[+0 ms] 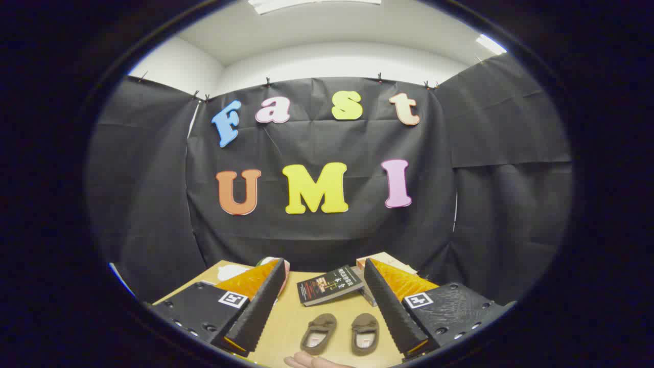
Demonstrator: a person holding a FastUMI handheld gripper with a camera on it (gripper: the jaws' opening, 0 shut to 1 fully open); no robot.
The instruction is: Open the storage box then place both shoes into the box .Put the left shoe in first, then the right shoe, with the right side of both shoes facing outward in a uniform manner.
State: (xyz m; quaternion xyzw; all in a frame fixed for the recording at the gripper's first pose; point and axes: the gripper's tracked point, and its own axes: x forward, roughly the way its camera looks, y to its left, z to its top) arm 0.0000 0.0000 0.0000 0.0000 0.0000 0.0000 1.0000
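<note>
- The gripper (327,312) hung above the tabletop (286,327) with its jaws wide apart and nothing in them
- Two small brown shoes (341,333) sat side by side on the tabletop, between the fingers, toes pointing away
- A dark book (329,284) lay just past the shoes, touching a stack of books (369,294)
- A hand (314,362) rested near the shoes

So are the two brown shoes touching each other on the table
Apart. The gripper view shows bare table between the left shoe and the right shoe, which lie side by side between the open tongs, untouched.
</note>
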